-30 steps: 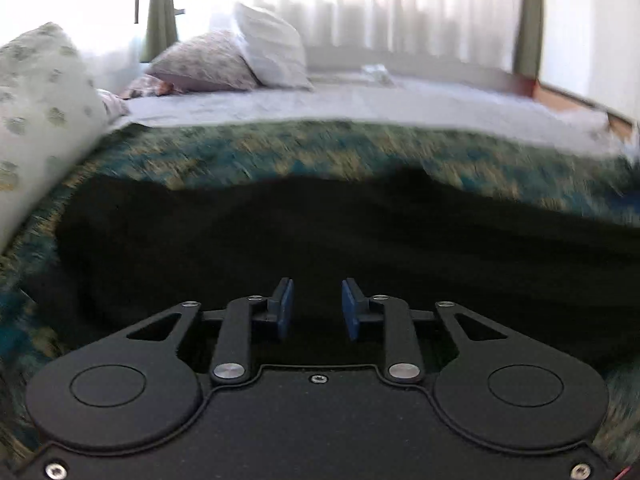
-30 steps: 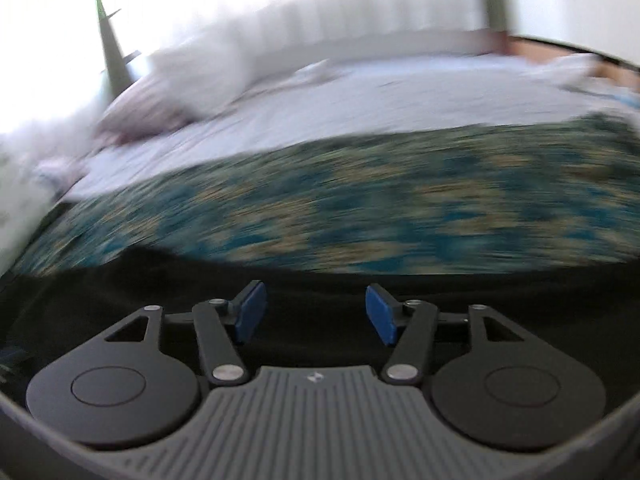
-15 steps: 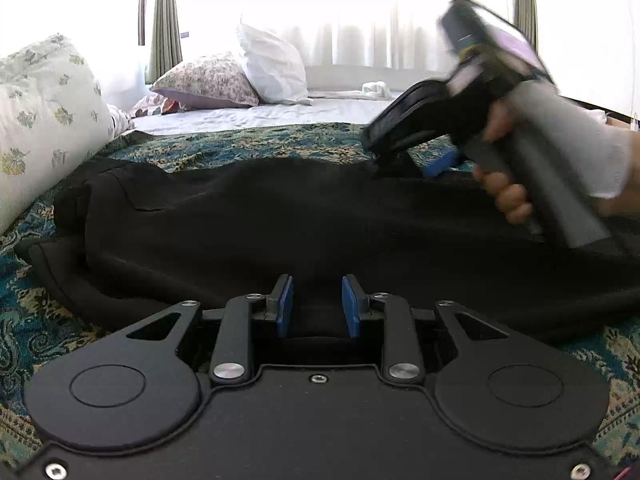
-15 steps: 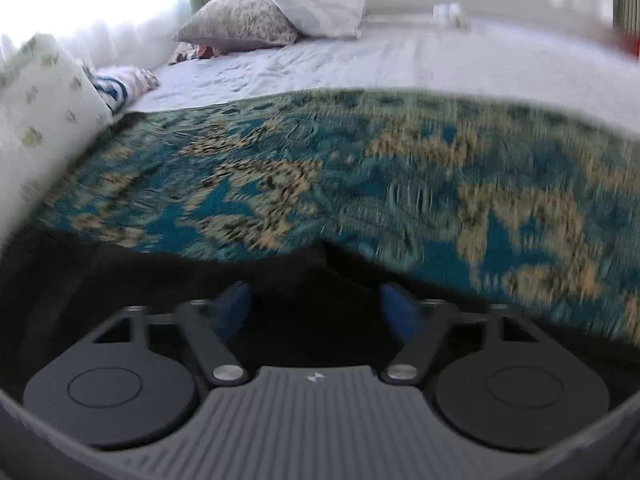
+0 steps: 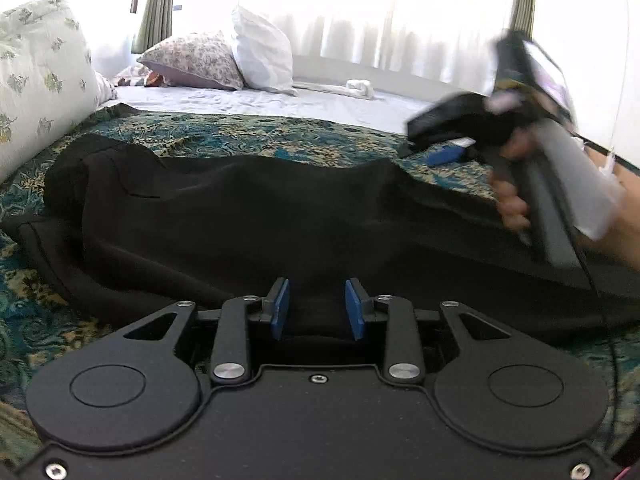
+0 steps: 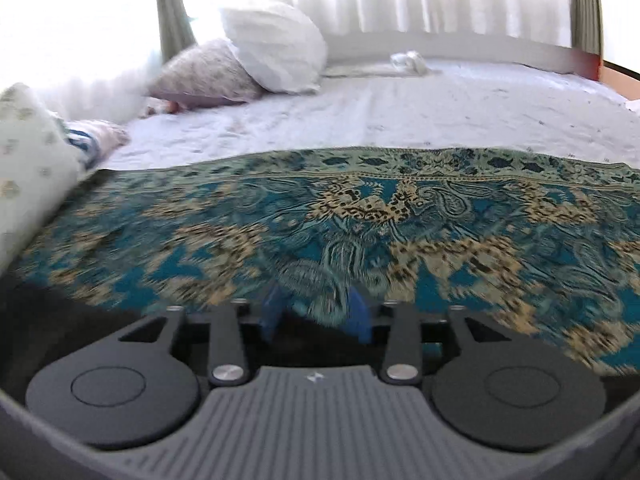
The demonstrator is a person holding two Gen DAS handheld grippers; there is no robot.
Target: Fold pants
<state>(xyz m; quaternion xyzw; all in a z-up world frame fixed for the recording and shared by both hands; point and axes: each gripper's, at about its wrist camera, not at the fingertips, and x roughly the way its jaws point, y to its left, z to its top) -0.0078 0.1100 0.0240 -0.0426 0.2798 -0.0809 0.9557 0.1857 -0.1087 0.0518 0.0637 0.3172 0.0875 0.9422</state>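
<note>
Your left gripper (image 5: 315,309) has black pants (image 5: 240,216) cloth bunched between its narrowly parted, slightly widening pads; contact is unclear. The pants lie across the teal paisley bedspread (image 6: 360,216). Your right gripper (image 6: 316,314) has just widened, its pads empty at the pants' far edge.

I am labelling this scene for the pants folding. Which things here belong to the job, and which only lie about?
Part of the job:
black pants
left gripper
right gripper

Only lying about:
patterned bedspread
white pillow
floral pillow
white cloth by the window
</note>
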